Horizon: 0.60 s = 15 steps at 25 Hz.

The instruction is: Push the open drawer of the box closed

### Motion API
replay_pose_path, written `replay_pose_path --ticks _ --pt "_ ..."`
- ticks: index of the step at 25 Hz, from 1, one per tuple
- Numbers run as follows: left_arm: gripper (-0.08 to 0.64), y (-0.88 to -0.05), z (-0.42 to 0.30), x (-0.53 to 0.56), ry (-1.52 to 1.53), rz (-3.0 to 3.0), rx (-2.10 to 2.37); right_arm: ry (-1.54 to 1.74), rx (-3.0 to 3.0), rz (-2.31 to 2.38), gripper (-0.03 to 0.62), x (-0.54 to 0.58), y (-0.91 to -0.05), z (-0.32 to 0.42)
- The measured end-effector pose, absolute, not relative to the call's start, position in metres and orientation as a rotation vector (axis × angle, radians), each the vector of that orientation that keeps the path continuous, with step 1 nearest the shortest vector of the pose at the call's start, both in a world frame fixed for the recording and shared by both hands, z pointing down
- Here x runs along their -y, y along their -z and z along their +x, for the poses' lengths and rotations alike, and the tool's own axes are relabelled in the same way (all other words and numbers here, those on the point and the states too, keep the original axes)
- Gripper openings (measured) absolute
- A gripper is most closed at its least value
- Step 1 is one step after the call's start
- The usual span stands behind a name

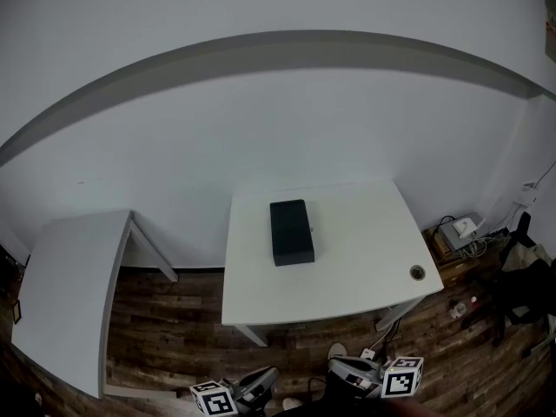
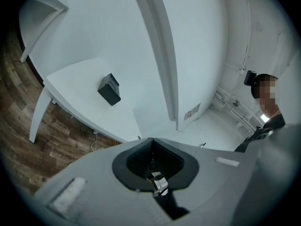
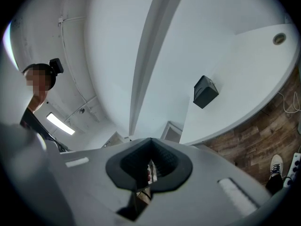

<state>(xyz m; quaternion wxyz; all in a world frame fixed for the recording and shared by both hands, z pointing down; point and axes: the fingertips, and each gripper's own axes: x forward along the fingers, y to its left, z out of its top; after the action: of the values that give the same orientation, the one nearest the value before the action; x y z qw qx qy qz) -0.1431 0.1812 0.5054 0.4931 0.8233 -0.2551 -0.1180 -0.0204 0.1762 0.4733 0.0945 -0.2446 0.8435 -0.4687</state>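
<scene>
- Wood-plank floor (image 1: 174,320): under and around main counter.
- Main counter (image 1: 347,268): white, centre, back edge at wall.
- 2nd counter (image 1: 65,285): white, left of main counter, gap btwn.
- Black box (image 1: 291,231): on main counter, mid-depth, a bit left of centre. Drawer state not readable at this range.
- L tool (image 2: 151,149): jaws together, nothing held. Off main counter's near side, well apart from box.
- R tool (image 3: 150,149): jaws closed, empty. Same side of main counter.
- Cable hole (image 1: 418,273): main counter's right near corner.

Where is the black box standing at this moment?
In the head view the black box lies on the white table, left of its centre and nearer the wall, far from the round hole at the table's right front corner.
</scene>
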Motion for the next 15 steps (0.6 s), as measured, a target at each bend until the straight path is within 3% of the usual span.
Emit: replay_pose_path --ticks 15 --pt "-0.001 -0.511 -0.145 -0.193 0.260 1.983 0.622 1.381 -2.507 -0.695 0.003 -0.182 -0.474 -0.028"
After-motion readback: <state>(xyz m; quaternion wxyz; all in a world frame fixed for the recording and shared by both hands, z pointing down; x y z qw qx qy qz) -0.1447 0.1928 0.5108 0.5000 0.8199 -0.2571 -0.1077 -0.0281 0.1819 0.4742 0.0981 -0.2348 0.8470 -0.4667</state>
